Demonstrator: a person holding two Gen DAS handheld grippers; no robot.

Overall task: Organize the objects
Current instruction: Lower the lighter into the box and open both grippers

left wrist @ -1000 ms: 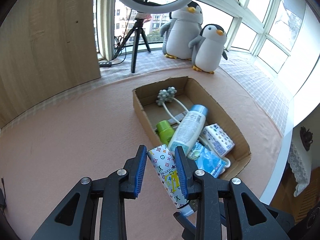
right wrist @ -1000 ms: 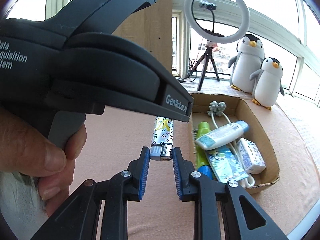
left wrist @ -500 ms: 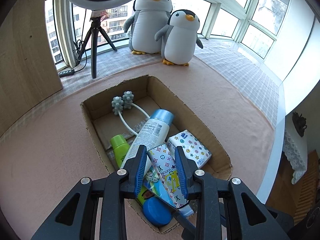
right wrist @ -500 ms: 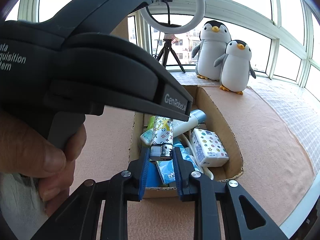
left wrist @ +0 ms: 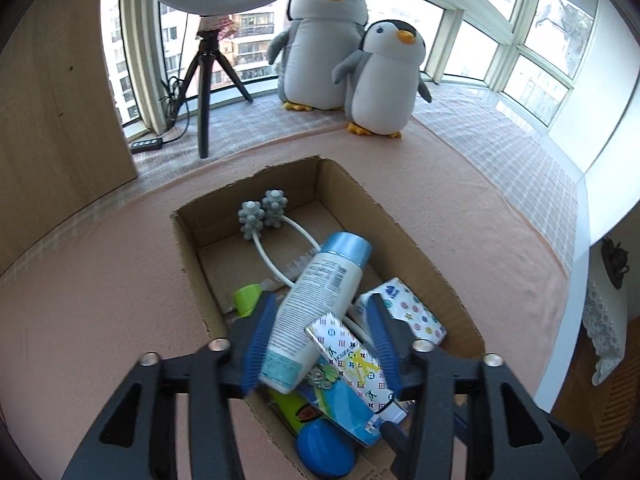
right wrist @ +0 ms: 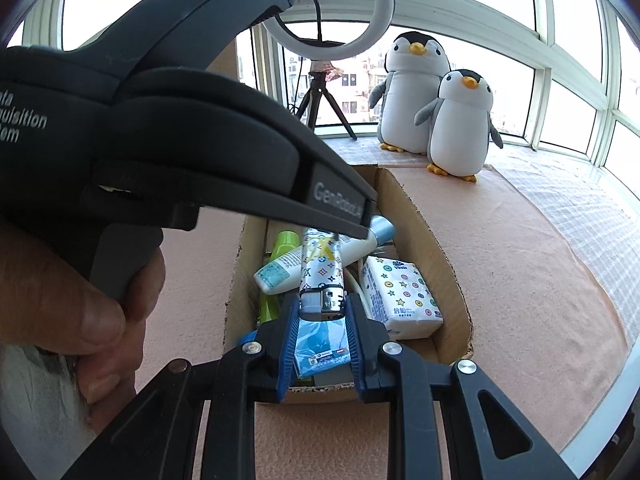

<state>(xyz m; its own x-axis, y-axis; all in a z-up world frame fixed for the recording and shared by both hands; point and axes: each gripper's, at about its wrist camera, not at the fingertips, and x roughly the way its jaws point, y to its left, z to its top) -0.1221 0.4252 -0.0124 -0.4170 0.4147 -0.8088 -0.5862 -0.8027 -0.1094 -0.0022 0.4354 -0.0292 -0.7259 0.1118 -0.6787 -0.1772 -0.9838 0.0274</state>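
Blue round lid (left wrist: 325, 451) half under packets; green tube (right wrist: 269, 304) mostly buried.

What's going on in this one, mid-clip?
A person is packing small items into an open cardboard box on a pink cloth-covered surface. The right gripper is clamped on the metal end of a white patterned lighter held over the box. The left gripper is opening, its blue pads no longer pressing the lighter. A white bottle with a blue cap and a tissue pack already lie inside.
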